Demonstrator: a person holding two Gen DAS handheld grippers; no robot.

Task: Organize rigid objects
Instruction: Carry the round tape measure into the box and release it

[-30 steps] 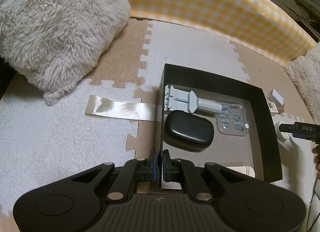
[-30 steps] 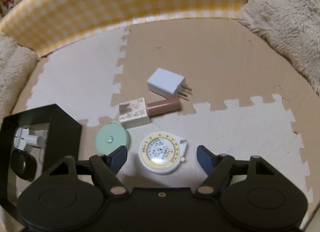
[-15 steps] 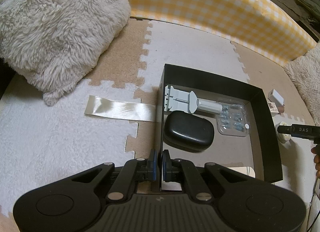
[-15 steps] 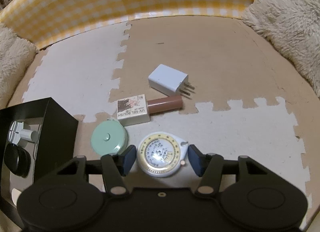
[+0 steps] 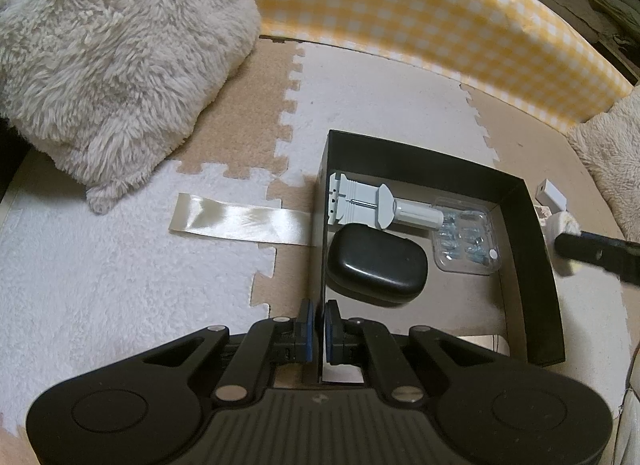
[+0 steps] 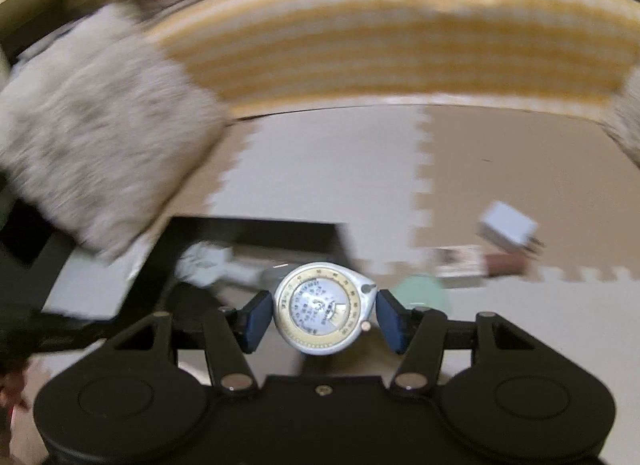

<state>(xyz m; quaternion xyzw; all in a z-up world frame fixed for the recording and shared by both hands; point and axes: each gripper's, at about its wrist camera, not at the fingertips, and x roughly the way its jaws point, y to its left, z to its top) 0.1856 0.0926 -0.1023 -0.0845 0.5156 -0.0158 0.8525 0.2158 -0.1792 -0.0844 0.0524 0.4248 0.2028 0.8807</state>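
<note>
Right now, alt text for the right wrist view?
The right gripper holds a round white tape measure with a yellow dial ring between its blue jaws, lifted off the foam mat. Behind, blurred by motion, are a black box, a white charger and a yellow checked barrier.

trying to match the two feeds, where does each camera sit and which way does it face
Left wrist: on the left hand-held gripper, looking down into the black open box, jaws clamped on its near wall.
Right wrist: on the right hand-held gripper, facing the yellow checked wall, gripping a round white tape measure.
Shared: box, white plug adapter.
</note>
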